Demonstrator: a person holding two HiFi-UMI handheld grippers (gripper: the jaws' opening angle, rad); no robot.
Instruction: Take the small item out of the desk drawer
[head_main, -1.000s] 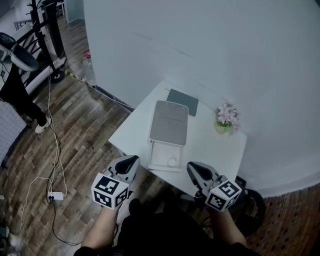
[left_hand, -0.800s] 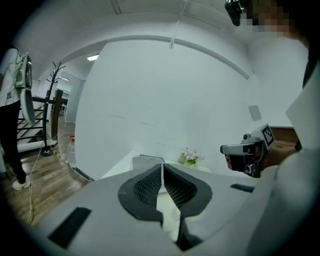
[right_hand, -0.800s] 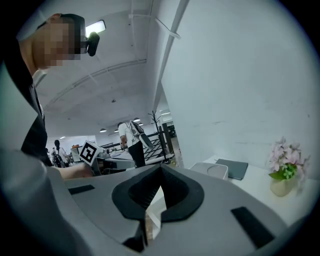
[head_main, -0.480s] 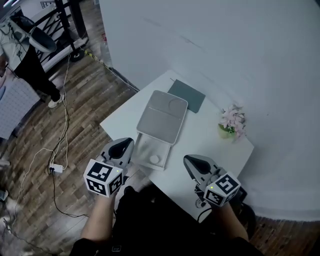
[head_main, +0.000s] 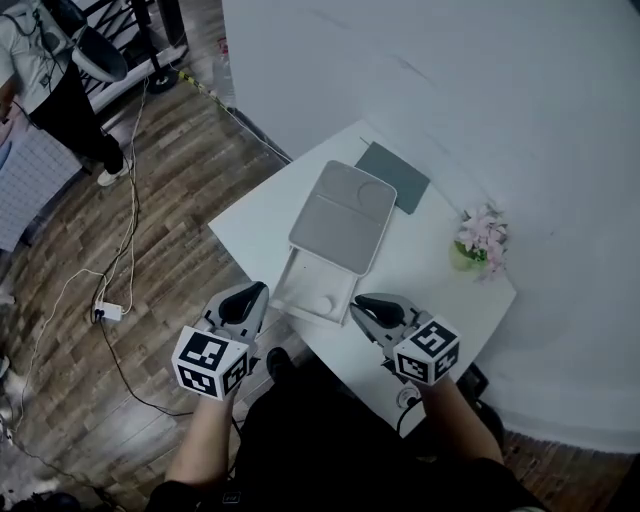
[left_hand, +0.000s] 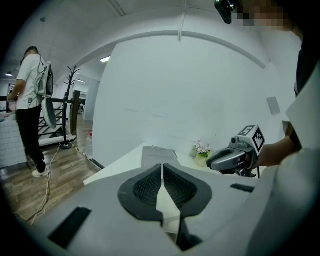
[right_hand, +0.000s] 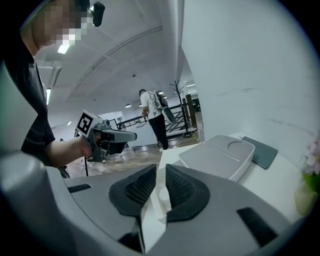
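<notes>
A grey organiser box (head_main: 340, 215) stands on the white table (head_main: 430, 275), with its white drawer (head_main: 300, 312) pulled out toward me. A small round white item (right_hand: 163, 193) lies in the drawer, seen just beyond my right gripper's jaws. My right gripper (head_main: 358, 305) hovers at the drawer's front right corner. Its jaws are opening, a narrow gap shows between them and nothing is in it. My left gripper (head_main: 252, 293) hangs off the table's front left edge, beside the drawer. It is shut and holds nothing.
A pot of pink flowers (head_main: 478, 243) stands at the table's right. A dark green notebook (head_main: 398, 175) lies behind the box. A white wall rises behind the table. On the wooden floor to the left are cables, a power strip (head_main: 108, 312) and a standing person (head_main: 40, 70).
My right gripper has moved forward and left to the drawer's front corner, and its jaws have parted a little. The left gripper stays beside the table edge. The head view has shifted.
</notes>
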